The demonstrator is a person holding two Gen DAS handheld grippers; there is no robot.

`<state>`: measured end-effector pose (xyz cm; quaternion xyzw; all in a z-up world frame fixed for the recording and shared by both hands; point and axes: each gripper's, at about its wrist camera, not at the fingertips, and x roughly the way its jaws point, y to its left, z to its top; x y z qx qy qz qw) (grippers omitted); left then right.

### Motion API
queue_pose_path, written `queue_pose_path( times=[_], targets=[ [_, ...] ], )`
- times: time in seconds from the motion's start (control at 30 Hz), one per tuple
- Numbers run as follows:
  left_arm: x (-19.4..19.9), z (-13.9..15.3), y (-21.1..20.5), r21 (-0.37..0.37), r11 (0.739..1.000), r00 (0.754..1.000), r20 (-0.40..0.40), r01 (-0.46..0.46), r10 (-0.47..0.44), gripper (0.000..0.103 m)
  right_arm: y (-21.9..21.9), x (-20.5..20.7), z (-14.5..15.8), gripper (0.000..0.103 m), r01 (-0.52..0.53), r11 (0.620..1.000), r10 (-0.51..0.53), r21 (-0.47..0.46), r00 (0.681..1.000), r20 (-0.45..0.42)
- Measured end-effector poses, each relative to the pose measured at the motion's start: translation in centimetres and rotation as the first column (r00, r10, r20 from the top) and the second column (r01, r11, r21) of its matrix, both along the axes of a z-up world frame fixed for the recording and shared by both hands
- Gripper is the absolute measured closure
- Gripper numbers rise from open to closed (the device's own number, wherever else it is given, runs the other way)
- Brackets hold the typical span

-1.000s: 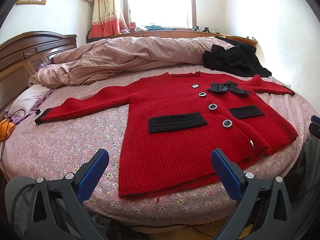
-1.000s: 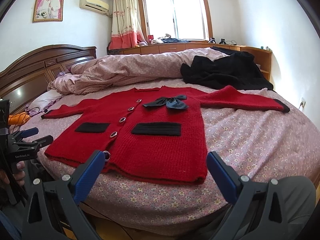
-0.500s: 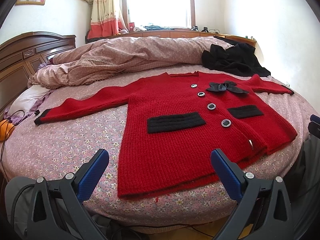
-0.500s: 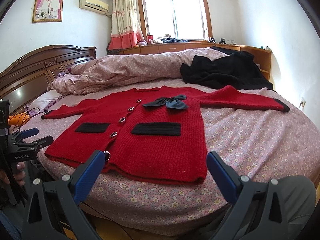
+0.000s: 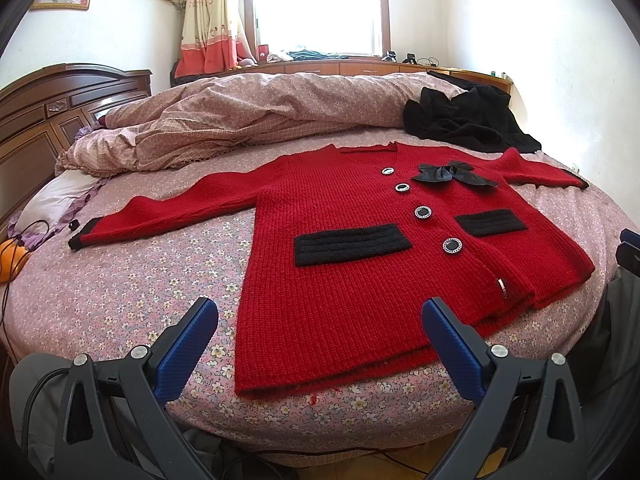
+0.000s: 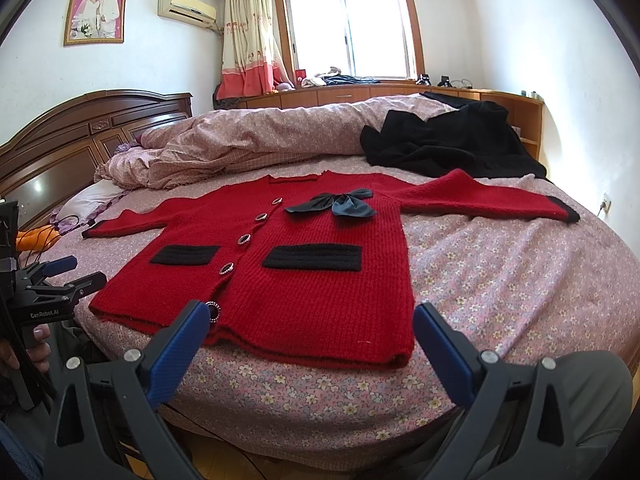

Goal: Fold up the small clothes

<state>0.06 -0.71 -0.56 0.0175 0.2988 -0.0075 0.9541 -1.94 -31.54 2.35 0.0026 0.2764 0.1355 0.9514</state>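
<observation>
both grippers, left gripper point(image 5: 320, 324) and right gripper point(image 6: 312, 322), gape empty (red cardigan point(image 5: 360, 264) flat).

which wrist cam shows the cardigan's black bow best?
Right wrist. The black bow sits near the middle of that frame, its loops and knot clear against the red cardigan. In the left wrist view the bow lies further off to the right, foreshortened and flatter, so its shape reads less well.
</observation>
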Motion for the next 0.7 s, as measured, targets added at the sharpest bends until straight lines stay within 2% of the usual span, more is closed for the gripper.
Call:
queue_pose_path(
  times=[0.5,0.7],
  targets=[
    [0.4,-0.5,-0.3,0.019,1.000,1.000,-0.029,0.003,-0.002,0.004,-0.1,0.3,-0.3,0.000,0.005,1.000,-0.005,0.012,1.000,-0.014],
    [1.6,0.0,-1.0,0.010,1.000,0.998,-0.051,0.024,-0.023,0.004,-1.7,1.3,-0.2,0.000,0.031,0.994,-0.025,0.106,0.998,-0.057]
  ],
)
